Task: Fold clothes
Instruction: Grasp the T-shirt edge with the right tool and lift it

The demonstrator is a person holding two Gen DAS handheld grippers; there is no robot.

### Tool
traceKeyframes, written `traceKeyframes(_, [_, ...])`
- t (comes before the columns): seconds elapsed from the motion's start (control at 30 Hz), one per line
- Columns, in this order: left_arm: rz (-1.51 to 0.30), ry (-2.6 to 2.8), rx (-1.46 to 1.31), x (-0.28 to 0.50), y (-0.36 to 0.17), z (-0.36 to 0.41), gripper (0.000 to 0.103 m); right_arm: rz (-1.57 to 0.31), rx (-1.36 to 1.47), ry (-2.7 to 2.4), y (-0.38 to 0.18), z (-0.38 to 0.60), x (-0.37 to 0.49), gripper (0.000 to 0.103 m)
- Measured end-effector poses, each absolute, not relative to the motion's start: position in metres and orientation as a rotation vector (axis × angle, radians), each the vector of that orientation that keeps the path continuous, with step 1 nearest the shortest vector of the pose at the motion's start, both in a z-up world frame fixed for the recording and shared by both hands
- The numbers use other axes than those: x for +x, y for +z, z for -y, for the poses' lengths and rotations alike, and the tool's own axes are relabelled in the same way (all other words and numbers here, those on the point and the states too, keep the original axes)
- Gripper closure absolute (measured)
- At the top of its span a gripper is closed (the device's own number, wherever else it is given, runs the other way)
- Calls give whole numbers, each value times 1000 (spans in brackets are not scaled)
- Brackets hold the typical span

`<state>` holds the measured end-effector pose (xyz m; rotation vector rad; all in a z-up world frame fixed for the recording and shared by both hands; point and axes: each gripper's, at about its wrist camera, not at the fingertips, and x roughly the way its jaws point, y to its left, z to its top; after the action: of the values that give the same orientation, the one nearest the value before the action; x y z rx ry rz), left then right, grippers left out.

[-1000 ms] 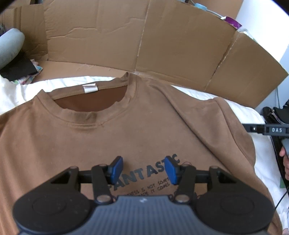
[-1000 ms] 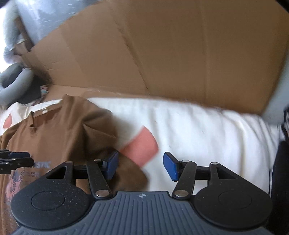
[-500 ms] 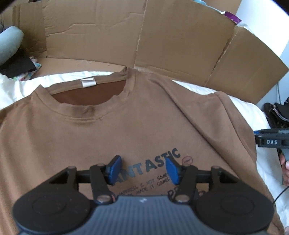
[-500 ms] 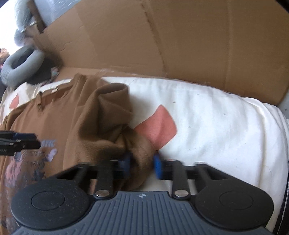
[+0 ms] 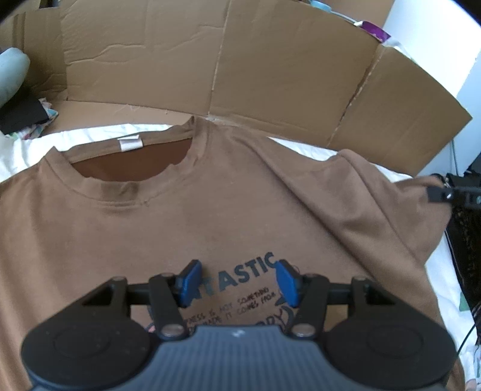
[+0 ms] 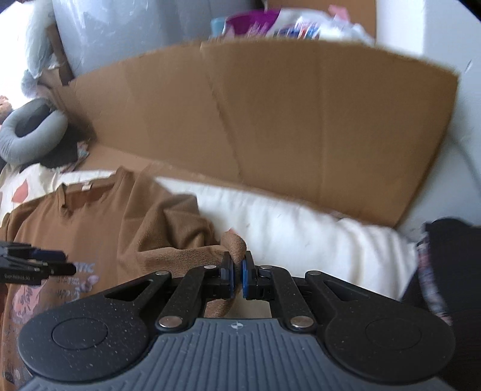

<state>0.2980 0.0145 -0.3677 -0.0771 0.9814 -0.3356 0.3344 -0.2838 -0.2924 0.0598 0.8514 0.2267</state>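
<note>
A brown T-shirt (image 5: 210, 210) with dark blue print lies face up on a white bed cover (image 6: 300, 222), collar toward the cardboard. Over the printed chest hovers my left gripper (image 5: 237, 278), open, its blue pads apart with nothing between them. In the right wrist view my right gripper (image 6: 236, 270) is shut on the shirt's right sleeve (image 6: 234, 243), which is raised and bunched above the cover. The same sleeve (image 5: 421, 192) shows stretched to the right in the left wrist view, with the right gripper's tip (image 5: 445, 194) at its end.
A folded cardboard wall (image 5: 270, 75) stands behind the bed. A grey neck pillow (image 6: 30, 132) and dark clothing lie at the far left. Dark items (image 6: 451, 255) sit at the bed's right edge, and bags (image 6: 285, 21) show above the cardboard.
My right gripper went from open beside the sleeve to shut on it and has lifted it, pulling it out to the right. The left gripper drew back slightly over the print, still open.
</note>
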Motion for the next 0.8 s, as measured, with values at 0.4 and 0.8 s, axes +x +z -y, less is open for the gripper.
traceKeyframes(0.4, [-977,-333,-93,298,-365,-14,45,-757,101,159,-236,314,315,100])
traceKeyframes(0.8, [-981,-335,-92,301,-369,-13,45,-682,89,169,-210,303,321,99])
